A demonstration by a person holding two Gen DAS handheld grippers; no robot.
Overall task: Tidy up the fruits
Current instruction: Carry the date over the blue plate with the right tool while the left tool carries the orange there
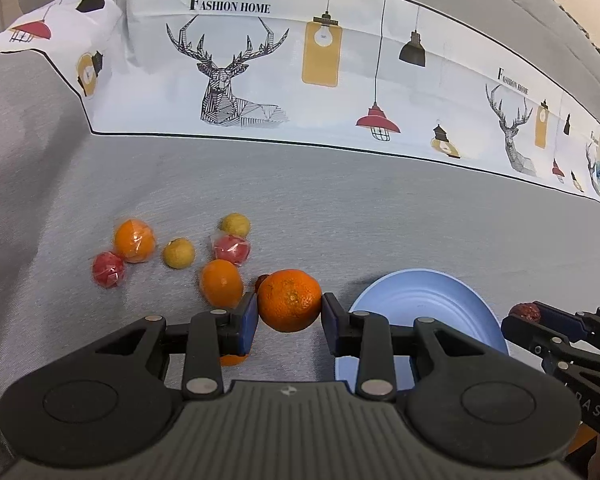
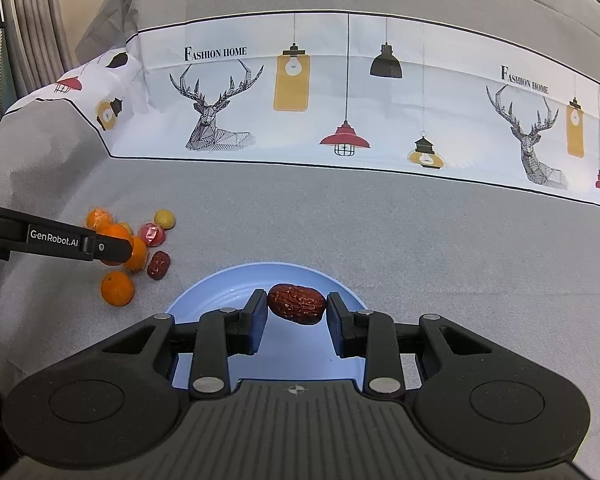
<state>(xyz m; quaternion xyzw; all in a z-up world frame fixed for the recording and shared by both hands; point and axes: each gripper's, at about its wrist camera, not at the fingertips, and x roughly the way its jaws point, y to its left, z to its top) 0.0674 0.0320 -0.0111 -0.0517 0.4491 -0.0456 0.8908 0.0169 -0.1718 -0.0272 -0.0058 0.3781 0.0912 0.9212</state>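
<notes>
Orange (image 1: 290, 301) between left jaws; date (image 2: 296, 304) between right jaws, seemingly gripped.

Blue plate (image 2: 340, 284), deer-print grey cloth (image 2: 420, 232).

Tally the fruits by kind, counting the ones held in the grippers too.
Round orange citrus fruits: 4
Small yellow round fruits: 2
Red round fruits in clear wrap: 2
Wrinkled dark red dates: 2
Total: 10

Left gripper (image 1: 289, 320), right gripper (image 2: 297, 316): black linkages, blue pads, silver rivets, white "GenRobot.AI" lettering.
</notes>
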